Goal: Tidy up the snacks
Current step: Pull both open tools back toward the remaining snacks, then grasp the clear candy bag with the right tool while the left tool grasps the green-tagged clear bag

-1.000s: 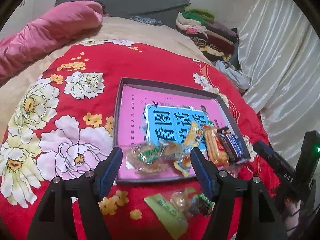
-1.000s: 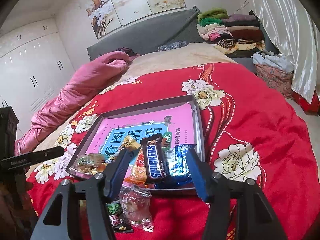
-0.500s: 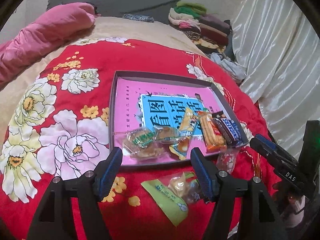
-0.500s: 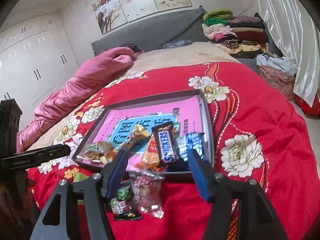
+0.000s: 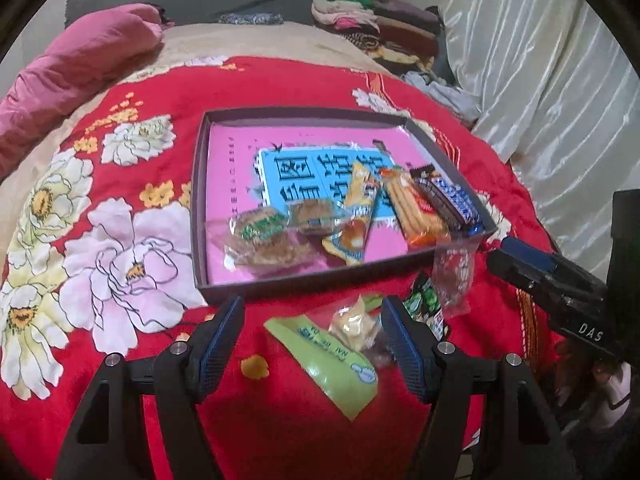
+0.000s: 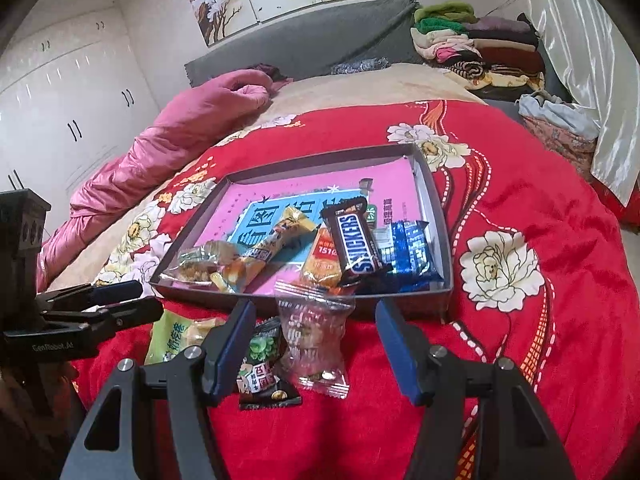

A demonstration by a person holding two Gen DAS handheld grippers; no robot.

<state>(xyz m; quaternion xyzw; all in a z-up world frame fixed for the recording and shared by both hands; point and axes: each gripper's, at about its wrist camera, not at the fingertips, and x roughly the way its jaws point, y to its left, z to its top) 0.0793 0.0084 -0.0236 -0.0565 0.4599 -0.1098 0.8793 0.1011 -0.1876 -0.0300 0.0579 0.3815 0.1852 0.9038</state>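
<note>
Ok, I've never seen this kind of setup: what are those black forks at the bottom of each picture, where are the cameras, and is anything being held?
Each fork is a two-finger tool that a person holds, with a camera looking forward along its fingers. One picture comes from the left tool, the other from the right tool. Both stand open and hold nothing. On the red floral bedspread sits a shallow box holding a Snickers bar and other snacks. Outside the box lie a green packet, a clear packet and a dark packet.

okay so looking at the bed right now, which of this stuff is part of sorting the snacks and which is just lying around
Part of the job:
tray
Snickers bar
blue wafer pack
clear candy packet
green sachet
dark nut packet

Just lying around:
pink quilt
folded clothes
curtain
</note>
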